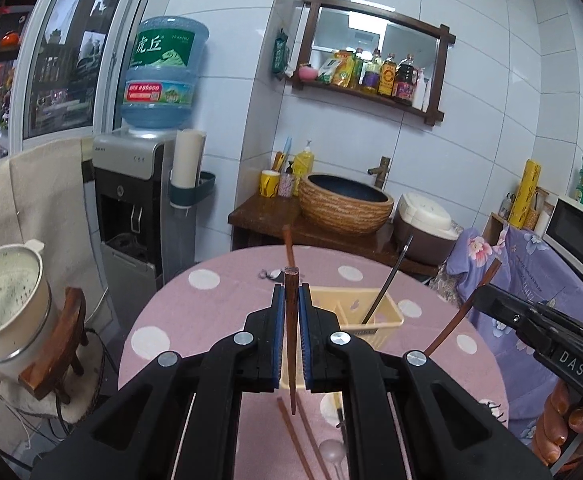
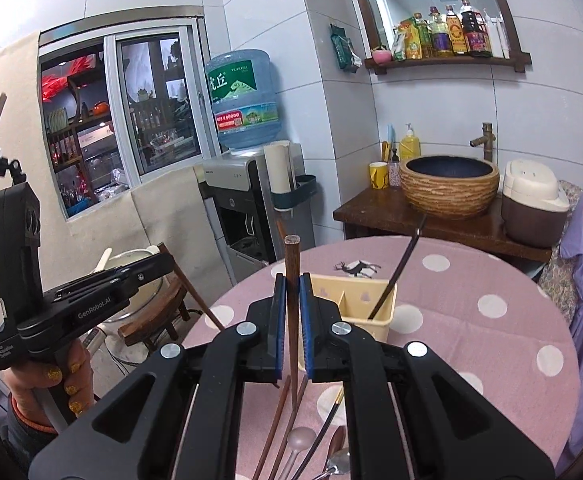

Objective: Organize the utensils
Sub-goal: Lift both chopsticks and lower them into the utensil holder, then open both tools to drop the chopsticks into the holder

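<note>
Pink dotted tablecloth (image 1: 219,320) | left gripper (image 1: 290,300) clamps brown chopstick (image 1: 291,344) | right gripper (image 2: 291,292) clamps another chopstick (image 2: 292,320) | yellow caddy (image 2: 347,300) behind

The right tool (image 2: 290,332) is clamped on a brown chopstick (image 2: 291,280) standing upright between its blue pads. Just beyond it, a yellow utensil basket (image 2: 351,304) on the pink polka-dot table (image 2: 471,328) holds one dark chopstick (image 2: 395,272) leaning right. Nearer, loose chopsticks (image 2: 279,428) and spoons (image 2: 303,440) lie on the table. Far left, the left tool (image 2: 167,259) grips another chopstick (image 2: 195,292).
</note>
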A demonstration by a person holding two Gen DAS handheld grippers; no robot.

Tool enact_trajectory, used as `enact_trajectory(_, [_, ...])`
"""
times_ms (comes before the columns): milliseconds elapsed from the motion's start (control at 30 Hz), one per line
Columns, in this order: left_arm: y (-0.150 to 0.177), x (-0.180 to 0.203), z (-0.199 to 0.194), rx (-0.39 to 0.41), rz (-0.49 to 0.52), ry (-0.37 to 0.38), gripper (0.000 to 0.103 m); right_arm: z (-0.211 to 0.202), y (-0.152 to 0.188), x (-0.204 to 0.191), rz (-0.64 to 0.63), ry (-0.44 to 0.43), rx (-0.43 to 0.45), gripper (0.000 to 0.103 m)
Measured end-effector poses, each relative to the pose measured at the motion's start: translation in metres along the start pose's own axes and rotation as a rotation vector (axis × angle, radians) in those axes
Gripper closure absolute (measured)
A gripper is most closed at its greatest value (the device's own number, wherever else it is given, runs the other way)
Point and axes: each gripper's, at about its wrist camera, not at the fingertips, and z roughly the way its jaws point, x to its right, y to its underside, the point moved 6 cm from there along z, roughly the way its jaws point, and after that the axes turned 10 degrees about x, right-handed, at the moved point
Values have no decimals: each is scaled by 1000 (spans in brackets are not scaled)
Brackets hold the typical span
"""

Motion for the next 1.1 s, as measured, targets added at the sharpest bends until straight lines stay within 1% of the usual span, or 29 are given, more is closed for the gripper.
enact_trajectory(100, [-29, 9, 0, 28, 13, 25, 95, -2, -30, -1, -16, 2, 26, 95])
enact_trajectory(167, [-52, 16, 3, 39, 12, 47, 95, -3, -54, -2, -41, 20, 56, 95])
enact_trajectory(267, [-85, 25, 10, 45, -13, 84, 95, 0, -87, 0, -40, 32, 81, 95])
enact_trajectory(300, [-95, 28, 14, 48, -19, 90, 95, 2, -97, 1, -47, 50, 96, 95])
enact_trajectory(400, [-118, 33, 27, 81, -31, 70, 95, 10, -118, 9, -62, 96, 122, 95])
enact_trajectory(500, [-126, 35, 44, 108, -27, 29, 95, 23, -121, 22, -47, 132, 117, 95])
enact_trajectory(600, [-112, 33, 65, 92, -21, -7, 95, 40, -106, 39, -43, 169, 92, 95])
enact_trajectory(667, [-92, 30, 83, 55, -25, -25, 95, 54, -87, 49, -36, 184, 55, 95])
enact_trajectory(800, [-50, 23, 108, -32, -54, -34, 95, 75, -50, 64, -13, 202, -5, 95])
enact_trajectory(933, [-13, 18, 120, -89, -47, -48, 95, 88, -23, 69, -10, 207, -48, 95])
enact_trajectory(1033, [9, 15, 126, -127, -54, -52, 95, 93, -11, 73, 1, 213, -62, 95])
enact_trajectory(1100, [17, 14, 129, -136, -44, -63, 95, 95, -3, 77, 7, 221, -71, 95])
